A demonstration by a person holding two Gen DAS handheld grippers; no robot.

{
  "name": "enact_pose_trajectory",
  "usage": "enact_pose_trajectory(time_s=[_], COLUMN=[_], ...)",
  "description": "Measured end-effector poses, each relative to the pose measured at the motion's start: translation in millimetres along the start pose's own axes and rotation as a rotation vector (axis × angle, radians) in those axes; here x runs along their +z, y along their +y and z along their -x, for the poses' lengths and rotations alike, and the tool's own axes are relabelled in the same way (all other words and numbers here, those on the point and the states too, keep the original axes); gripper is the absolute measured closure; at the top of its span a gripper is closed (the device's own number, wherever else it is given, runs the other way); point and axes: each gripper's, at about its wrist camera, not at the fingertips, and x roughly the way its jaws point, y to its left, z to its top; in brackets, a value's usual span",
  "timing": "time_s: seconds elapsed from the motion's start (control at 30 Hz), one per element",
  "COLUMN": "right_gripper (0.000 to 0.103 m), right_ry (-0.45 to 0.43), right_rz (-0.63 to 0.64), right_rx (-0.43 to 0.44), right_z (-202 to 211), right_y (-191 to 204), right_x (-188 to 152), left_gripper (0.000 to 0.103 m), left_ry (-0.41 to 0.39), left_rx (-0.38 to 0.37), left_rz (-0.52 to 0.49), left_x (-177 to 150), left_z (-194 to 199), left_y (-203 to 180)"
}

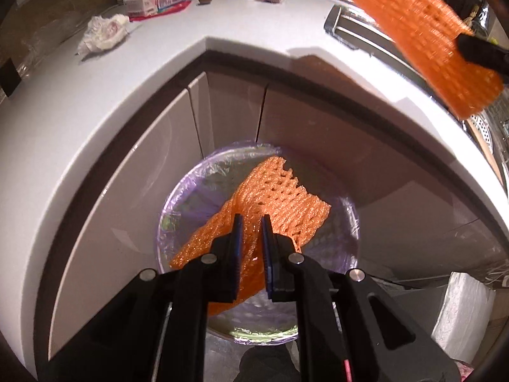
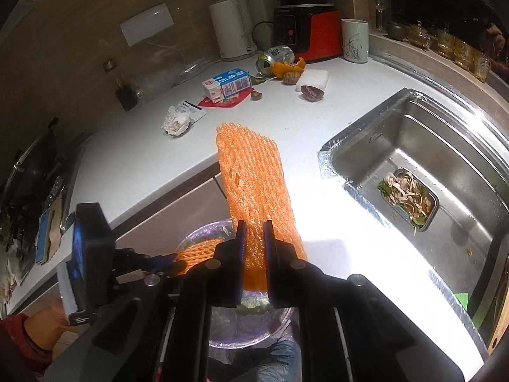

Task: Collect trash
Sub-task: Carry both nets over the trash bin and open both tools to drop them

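Observation:
In the left wrist view my left gripper (image 1: 253, 219) is shut on an orange foam net (image 1: 286, 197). It hangs over a round bin (image 1: 160, 222) lined with a purple bag, which stands on the floor against the cabinet. My right gripper (image 2: 254, 224) is shut on a second orange foam net (image 2: 251, 172), held above the counter edge and the bin (image 2: 197, 235). From the left wrist that second net (image 1: 413, 25) shows at the top right, pinched by the right gripper's black fingers (image 1: 477, 51). The right wrist view has my left gripper (image 2: 171, 261) at lower left with its net (image 2: 197, 251).
On the white counter (image 2: 143, 159) lie a crumpled tissue (image 2: 176, 122), a milk carton (image 2: 227, 84), a tipped can (image 2: 275, 59) and orange peel (image 2: 288, 67). A steel sink (image 2: 413, 133) at right holds a tray of food scraps (image 2: 407, 197). A kettle and a blender stand at the back.

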Motion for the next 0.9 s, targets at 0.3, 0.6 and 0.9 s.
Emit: enact_pose_trajectory(time_s=[0.3, 0.6, 0.9], right_gripper=[0.09, 0.089, 0.089], right_ry=[0.015, 0.054, 0.166], right_rz=[-0.001, 0.015, 0.08], right_rx=[-0.019, 0.006, 0.088], right_z=[7.3, -9.7, -71.7], right_y=[7.9, 10.3, 32.2], right_x=[-12.5, -20.8, -46.3], left_gripper=[0.055, 0.025, 0.01], left_ry=[0.085, -0.073, -0.238], left_rx=[0.031, 0.022, 0.097], left_rz=[-0.001, -0.004, 0.068], left_x=[-18.9, -2.9, 4.0], left_z=[-37.9, 40.7, 135.3], left_y=[-5.3, -5.1, 29.3])
